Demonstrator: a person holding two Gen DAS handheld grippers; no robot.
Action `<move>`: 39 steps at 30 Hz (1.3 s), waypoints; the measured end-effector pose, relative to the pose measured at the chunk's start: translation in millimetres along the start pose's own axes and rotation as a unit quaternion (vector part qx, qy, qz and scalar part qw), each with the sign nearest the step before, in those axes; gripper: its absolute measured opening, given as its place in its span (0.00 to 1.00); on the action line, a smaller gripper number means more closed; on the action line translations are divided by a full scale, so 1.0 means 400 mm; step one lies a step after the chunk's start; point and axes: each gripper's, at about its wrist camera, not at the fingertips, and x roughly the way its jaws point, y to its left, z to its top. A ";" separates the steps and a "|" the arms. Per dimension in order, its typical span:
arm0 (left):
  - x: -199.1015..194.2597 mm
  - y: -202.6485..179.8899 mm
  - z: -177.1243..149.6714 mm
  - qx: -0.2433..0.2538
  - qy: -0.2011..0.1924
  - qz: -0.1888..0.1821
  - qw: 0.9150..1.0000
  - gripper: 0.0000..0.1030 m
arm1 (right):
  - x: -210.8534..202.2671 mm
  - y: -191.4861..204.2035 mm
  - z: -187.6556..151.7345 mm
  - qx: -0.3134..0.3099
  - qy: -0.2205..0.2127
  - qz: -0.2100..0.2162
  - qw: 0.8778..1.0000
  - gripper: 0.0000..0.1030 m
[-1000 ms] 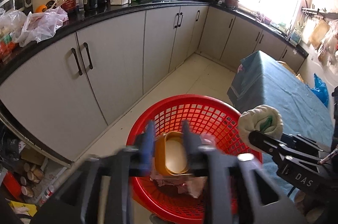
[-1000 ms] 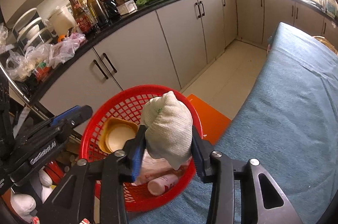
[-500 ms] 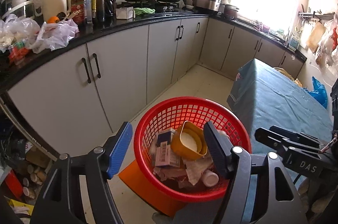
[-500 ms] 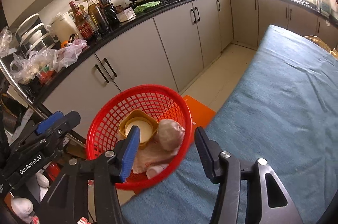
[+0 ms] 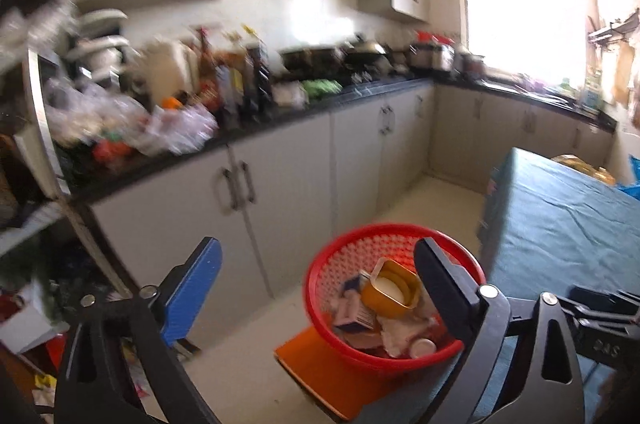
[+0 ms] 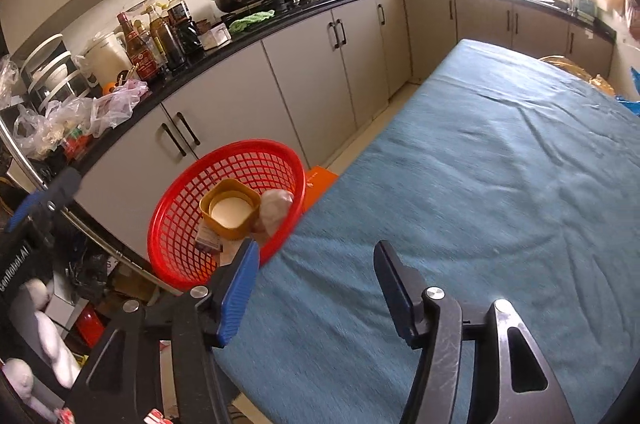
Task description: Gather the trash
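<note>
A red mesh basket (image 5: 336, 264) (image 6: 176, 207) rests on an orange stand beside the blue-covered table (image 6: 480, 183). Inside lie a yellow tub (image 5: 390, 290) (image 6: 230, 207), a white cloth wad (image 6: 276, 205), a small carton (image 5: 356, 308) and crumpled wrappers. My left gripper (image 5: 316, 272) hangs back from the basket; its jaws are opening wide and hold nothing. My right gripper (image 6: 316, 264) hovers over the table's near corner, right of the basket, its jaws also opening and empty.
A black counter (image 6: 280, 19) crowded with bottles, plastic bags, pans and a kettle runs along grey cabinets (image 5: 280, 191). An orange stand (image 5: 320, 364) sits under the basket. A metal shelf frame (image 5: 44, 127) with clutter stands at the left. Pale tiled floor separates cabinets and table.
The left gripper let go of the yellow tub into the basket; the right gripper dropped the white cloth wad there. Both opened and drew back and up from the basket.
</note>
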 end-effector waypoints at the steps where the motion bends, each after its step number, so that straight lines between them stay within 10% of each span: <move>1: -0.018 -0.002 -0.003 0.000 -0.010 0.015 1.000 0.96 | -0.009 0.000 -0.007 -0.002 -0.002 -0.002 1.000 0.63; 5: -0.067 -0.006 -0.022 -0.005 -0.019 0.039 0.999 0.97 | -0.045 0.000 -0.037 -0.010 -0.009 -0.010 1.000 0.65; 17: -0.094 -0.010 -0.096 -0.032 0.042 -0.044 0.998 0.98 | -0.119 -0.017 -0.145 -0.015 -0.016 -0.046 0.999 0.70; 39: -0.071 -0.060 -0.169 0.019 0.089 -0.019 0.996 0.98 | -0.130 -0.002 -0.188 -0.031 -0.021 -0.071 0.997 0.75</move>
